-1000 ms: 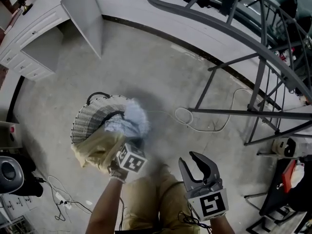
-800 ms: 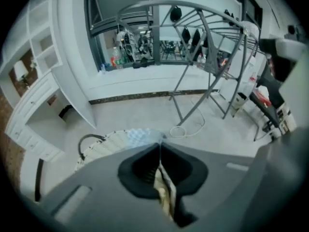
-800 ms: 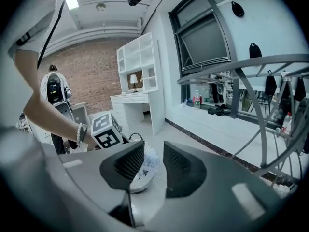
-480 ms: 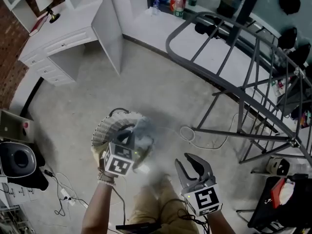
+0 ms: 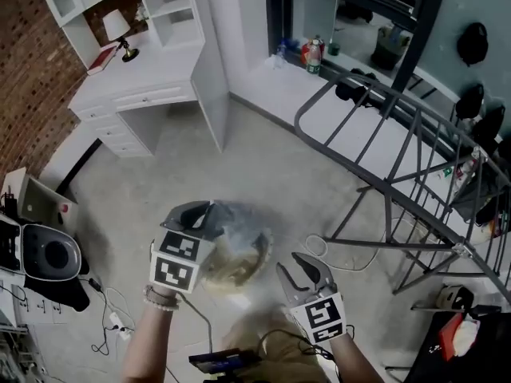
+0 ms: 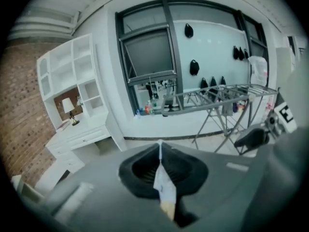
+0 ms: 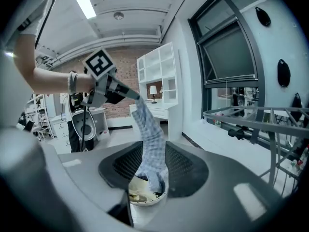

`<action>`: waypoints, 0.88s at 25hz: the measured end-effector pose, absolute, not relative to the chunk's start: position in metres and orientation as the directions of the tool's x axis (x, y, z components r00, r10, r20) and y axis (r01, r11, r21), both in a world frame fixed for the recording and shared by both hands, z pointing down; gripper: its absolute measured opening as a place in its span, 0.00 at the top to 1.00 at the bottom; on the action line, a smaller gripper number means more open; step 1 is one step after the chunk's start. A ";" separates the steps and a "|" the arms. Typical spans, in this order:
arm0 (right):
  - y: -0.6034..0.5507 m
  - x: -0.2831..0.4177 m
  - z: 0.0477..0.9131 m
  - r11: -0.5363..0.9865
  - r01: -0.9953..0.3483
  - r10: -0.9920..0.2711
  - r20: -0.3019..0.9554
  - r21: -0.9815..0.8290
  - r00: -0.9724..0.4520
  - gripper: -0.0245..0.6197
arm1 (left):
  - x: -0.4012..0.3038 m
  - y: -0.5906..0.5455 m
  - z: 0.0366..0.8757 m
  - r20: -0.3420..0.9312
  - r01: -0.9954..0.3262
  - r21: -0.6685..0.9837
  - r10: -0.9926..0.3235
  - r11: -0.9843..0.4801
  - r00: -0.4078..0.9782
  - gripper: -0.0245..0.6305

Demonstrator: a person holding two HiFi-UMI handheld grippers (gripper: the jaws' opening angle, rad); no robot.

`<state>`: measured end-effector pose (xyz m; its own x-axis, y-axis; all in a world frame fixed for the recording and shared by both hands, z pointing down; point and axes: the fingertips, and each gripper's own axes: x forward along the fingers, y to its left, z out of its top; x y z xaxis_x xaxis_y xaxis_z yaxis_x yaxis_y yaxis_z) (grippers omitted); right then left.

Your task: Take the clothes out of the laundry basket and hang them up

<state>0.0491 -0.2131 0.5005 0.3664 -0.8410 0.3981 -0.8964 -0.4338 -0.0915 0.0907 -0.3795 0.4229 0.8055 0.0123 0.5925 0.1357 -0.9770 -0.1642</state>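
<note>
My left gripper (image 5: 209,211) is shut on the top edge of a blue-and-white checked garment (image 5: 239,228), which hangs blurred over the round laundry basket (image 5: 262,255). In the left gripper view a thin fold of the cloth (image 6: 164,187) is pinched between the closed jaws. The right gripper view shows the garment (image 7: 149,139) trailing from the left gripper (image 7: 130,94) down into the basket (image 7: 145,196), where yellowish cloth lies. To the basket's right, my right gripper (image 5: 302,271) stands open; its jaws have just been opening, and nothing is between them.
A grey folding drying rack (image 5: 415,158) stands to the right. A white desk with shelves (image 5: 152,94) is at the back left. A white cable (image 5: 319,250) lies on the floor by the rack. Appliances and wires (image 5: 48,258) crowd the left edge.
Both grippers have risen. The left one has drawn the checked garment up out of the basket. The head view has tilted up and takes in more of the room.
</note>
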 end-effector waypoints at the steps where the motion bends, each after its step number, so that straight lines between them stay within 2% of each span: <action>1: -0.221 0.043 0.496 -0.421 -0.903 -0.848 0.394 -0.091 0.356 0.76 | 0.090 -0.380 0.405 0.578 0.134 -0.166 0.014 -0.977 0.816 0.96; 7: -0.268 0.010 0.473 -0.356 -0.931 -0.883 0.356 -0.085 0.305 0.76 | 0.087 -0.379 0.312 0.472 0.138 -0.196 0.030 -0.971 0.881 0.96; 10: -0.288 0.000 0.466 -0.349 -0.935 -0.885 0.351 -0.063 0.306 0.72 | 0.088 -0.374 0.274 0.416 0.158 -0.210 0.058 -0.965 0.908 0.96; 16: -0.302 0.006 0.467 -0.409 -0.912 -0.851 0.367 -0.015 0.376 0.61 | 0.086 -0.349 0.211 0.320 0.224 -0.222 0.146 -0.949 0.936 0.96; 22: -0.302 0.023 0.457 -0.466 -0.885 -0.834 0.348 -0.025 0.429 0.58 | 0.074 -0.332 0.167 0.238 0.275 -0.290 0.209 -0.917 0.948 0.96</action>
